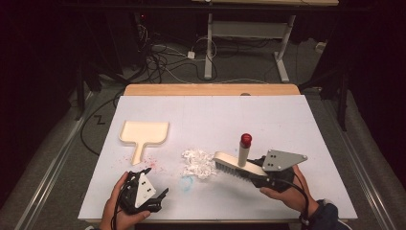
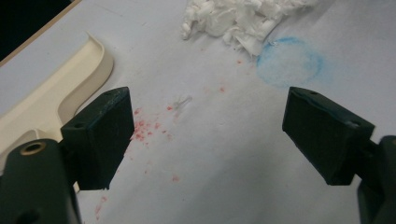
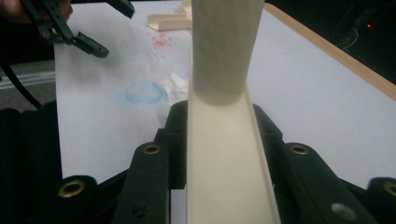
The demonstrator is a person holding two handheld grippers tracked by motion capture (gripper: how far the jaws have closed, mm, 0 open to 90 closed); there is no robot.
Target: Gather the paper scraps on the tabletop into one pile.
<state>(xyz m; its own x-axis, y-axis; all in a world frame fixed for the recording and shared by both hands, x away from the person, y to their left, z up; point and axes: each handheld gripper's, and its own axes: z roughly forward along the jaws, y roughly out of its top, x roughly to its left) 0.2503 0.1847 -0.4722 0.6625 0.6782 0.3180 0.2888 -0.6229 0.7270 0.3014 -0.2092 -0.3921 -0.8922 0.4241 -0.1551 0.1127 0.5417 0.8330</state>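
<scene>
dustpan [image 1: 143,134] left of paper scraps [image 1: 198,163] | brush [image 1: 237,165] right, touching scraps | all on table [image 1: 287,120]

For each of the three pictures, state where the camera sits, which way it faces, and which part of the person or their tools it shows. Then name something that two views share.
High view: above the person's side of the table, facing forward and down; both hands, the left gripper and the right gripper show.
Left gripper view: rides the left gripper, facing the dustpan and paper scraps; open jaws show.
Right gripper view: rides the right gripper, looking along the clamped brush.
Shared: the blue ring stain.
</scene>
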